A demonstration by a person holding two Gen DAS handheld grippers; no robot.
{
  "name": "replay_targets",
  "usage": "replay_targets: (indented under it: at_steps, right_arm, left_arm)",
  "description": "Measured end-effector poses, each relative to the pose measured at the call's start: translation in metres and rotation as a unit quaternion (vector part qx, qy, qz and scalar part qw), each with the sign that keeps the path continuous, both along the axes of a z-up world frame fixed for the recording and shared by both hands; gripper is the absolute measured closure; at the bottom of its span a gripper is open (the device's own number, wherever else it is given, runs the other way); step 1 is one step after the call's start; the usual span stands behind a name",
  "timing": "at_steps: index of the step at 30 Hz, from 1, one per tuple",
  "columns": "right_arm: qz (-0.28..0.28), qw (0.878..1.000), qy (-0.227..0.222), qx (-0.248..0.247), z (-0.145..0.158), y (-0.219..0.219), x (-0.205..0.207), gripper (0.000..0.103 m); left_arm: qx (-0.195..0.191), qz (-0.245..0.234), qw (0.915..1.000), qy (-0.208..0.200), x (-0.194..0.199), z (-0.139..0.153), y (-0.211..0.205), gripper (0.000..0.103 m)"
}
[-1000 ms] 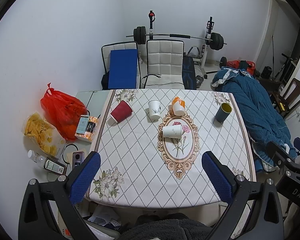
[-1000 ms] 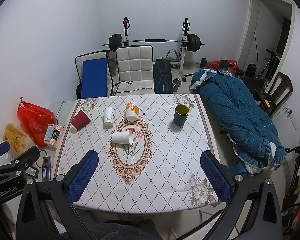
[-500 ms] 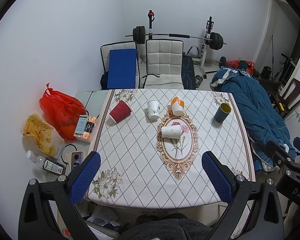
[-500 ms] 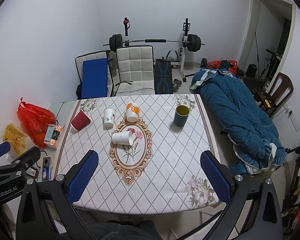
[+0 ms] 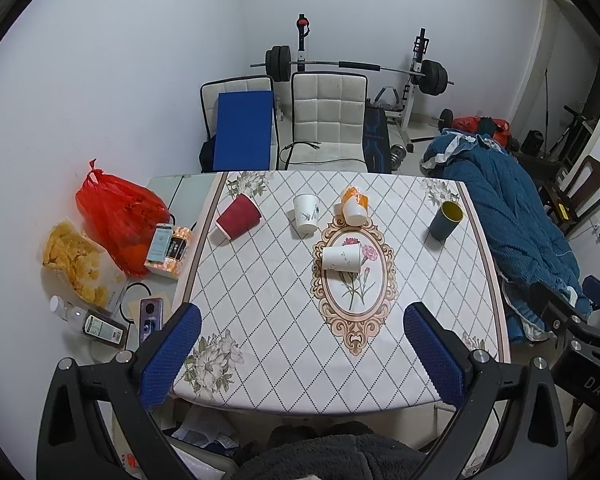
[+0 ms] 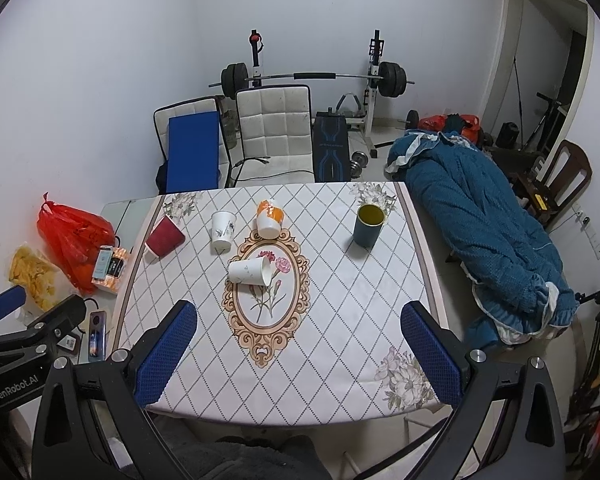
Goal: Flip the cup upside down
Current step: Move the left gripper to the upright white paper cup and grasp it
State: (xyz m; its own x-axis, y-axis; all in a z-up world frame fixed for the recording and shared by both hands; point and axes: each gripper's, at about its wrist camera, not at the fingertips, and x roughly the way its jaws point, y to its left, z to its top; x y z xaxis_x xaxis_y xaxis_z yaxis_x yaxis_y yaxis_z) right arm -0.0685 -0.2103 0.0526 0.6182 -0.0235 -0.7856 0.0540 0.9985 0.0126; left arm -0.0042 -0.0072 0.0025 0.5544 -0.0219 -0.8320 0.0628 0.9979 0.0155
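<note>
Several cups are on the patterned tablecloth [image 5: 284,320] [image 6: 340,320]. A white paper cup [image 5: 341,258] [image 6: 249,272] lies on its side in the oval motif. A white cup [image 5: 306,213] [image 6: 222,230] and a dark blue cup [image 5: 445,220] [image 6: 368,225] stand upright. An orange-and-white cup [image 5: 354,210] [image 6: 269,218] rests mouth down, tilted. A red cup [image 5: 238,222] [image 6: 165,237] lies at the left edge. My left gripper [image 5: 300,354] and right gripper [image 6: 298,350] are open, empty, high above the table's near edge.
Left of the table are a red bag [image 5: 118,216], a chip bag [image 5: 74,258], boxes and a power strip [image 5: 150,318]. Two chairs [image 5: 328,120] and a barbell rack [image 5: 356,66] stand behind. A blue quilt [image 6: 480,216] lies to the right.
Both views drift very slightly; the cups have not moved and both grippers stay open.
</note>
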Motion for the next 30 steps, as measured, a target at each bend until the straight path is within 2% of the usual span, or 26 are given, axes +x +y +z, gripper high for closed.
replay_targets:
  at_steps: [5, 7, 10, 14, 16, 22, 28, 30]
  right_arm:
    - [0.000, 1.000, 0.023, 0.001, -0.020, -0.007, 0.011, 0.000]
    - [0.001, 0.999, 0.039, -0.003, -0.035, -0.008, 0.019, 0.000]
    - [0.005, 0.997, 0.076, -0.006, -0.070, -0.012, 0.033, 0.000]
    - [0.013, 0.991, 0.133, -0.006, -0.132, -0.021, 0.052, 0.000]
    - [0.019, 0.985, 0.169, -0.001, -0.167, -0.026, 0.060, 0.000]
    - [0.035, 0.970, 0.239, 0.010, -0.252, -0.039, 0.075, 0.000]
    - [0.030, 0.954, 0.296, 0.032, -0.312, -0.048, 0.088, 0.000]
    - [0.024, 0.949, 0.312, 0.033, -0.322, -0.051, 0.092, 0.000]
  left_arm:
    - [-0.002, 0.010, 0.9999, 0.012, 0.012, -0.025, 0.004, 0.000]
    - [0.010, 0.017, 0.9995, 0.026, 0.021, -0.043, 0.003, 0.000]
    - [0.017, 0.027, 0.9983, 0.048, 0.032, -0.068, 0.004, 0.000]
    - [0.035, 0.039, 0.9955, 0.079, 0.046, -0.105, 0.000, 0.000]
    - [0.042, 0.047, 0.9931, 0.099, 0.052, -0.128, -0.002, 0.000]
    - [0.051, 0.061, 0.9840, 0.159, 0.065, -0.183, -0.008, 0.000]
    - [0.068, 0.060, 0.9772, 0.192, 0.085, -0.218, -0.015, 0.000]
    - [0.068, 0.057, 0.9763, 0.197, 0.098, -0.226, -0.016, 0.000]
